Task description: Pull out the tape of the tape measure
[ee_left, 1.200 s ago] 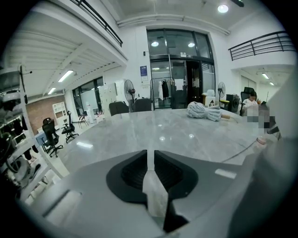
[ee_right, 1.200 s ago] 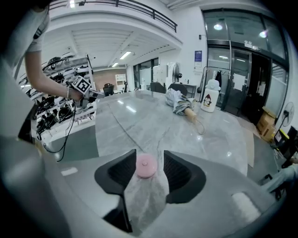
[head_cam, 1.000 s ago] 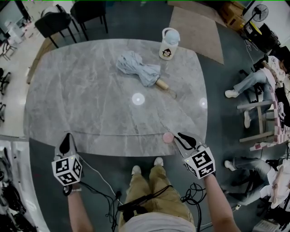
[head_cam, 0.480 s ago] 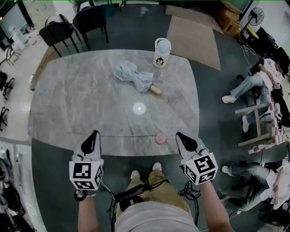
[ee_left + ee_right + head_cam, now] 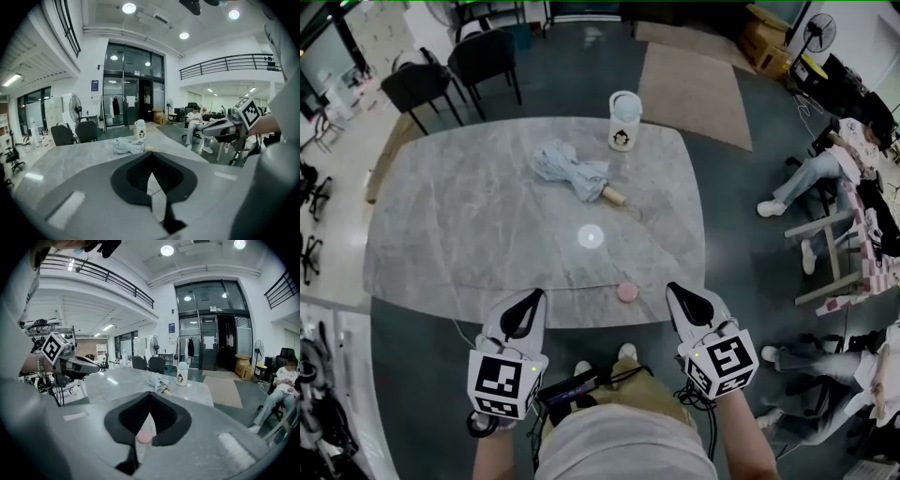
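Note:
A small round pink tape measure (image 5: 627, 292) lies near the table's front edge, and shows low between the jaws in the right gripper view (image 5: 143, 437). My left gripper (image 5: 533, 296) hovers at the front edge, left of the tape measure, shut and empty (image 5: 151, 153). My right gripper (image 5: 673, 289) is held just right of the tape measure, apart from it, also shut with nothing in it (image 5: 150, 393). Each gripper appears in the other's view: the right gripper (image 5: 225, 129) and the left gripper (image 5: 77, 364).
A grey marble table (image 5: 469, 234) carries a folded grey umbrella (image 5: 572, 171) and a white lidded jug (image 5: 624, 121) at the far side. Black chairs (image 5: 478, 58) stand behind it, a rug (image 5: 698, 80) lies beyond, and a seated person (image 5: 825, 169) is at the right.
My left gripper has swung right, toward the middle. Both grippers have drawn back to the table's front edge and the table looks farther away. The tape measure has not moved.

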A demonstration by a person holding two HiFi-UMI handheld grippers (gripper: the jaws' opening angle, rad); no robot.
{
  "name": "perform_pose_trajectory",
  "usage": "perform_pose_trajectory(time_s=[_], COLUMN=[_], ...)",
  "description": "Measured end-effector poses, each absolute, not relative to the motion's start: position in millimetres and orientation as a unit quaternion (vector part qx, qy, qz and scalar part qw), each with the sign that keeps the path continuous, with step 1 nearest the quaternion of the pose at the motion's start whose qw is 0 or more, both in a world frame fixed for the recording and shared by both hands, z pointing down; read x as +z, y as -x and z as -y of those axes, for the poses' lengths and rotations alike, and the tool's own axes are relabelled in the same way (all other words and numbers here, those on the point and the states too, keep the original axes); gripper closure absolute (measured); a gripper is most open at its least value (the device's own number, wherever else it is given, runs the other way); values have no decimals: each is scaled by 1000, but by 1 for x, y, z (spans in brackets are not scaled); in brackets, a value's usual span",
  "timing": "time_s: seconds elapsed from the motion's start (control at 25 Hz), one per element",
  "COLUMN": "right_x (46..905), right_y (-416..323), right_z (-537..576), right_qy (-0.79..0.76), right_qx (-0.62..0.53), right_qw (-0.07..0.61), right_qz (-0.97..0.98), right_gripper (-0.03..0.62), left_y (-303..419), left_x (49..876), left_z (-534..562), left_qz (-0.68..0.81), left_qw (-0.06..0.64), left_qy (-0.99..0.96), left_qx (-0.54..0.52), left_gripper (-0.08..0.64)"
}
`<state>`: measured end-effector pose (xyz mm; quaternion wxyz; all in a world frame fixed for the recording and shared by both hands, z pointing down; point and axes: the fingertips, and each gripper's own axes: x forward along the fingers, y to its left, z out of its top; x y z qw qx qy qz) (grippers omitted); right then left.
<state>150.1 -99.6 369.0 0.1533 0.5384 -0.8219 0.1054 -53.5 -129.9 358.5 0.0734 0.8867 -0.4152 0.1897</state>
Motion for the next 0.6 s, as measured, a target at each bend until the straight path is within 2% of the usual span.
perform_pose_trajectory(time_s=[0.6], right_x=[352], right_y=[-149], right_z=[92], right_qy=[-543], right_qx=[87], right_qw=[135], right_qz=[824], right_gripper=[591], left_y=[28], left_x=[353], left_z=[121], left_qz=[373], left_qw=[69], left_qy=[-909], left_qx=[173], left_gripper=[546])
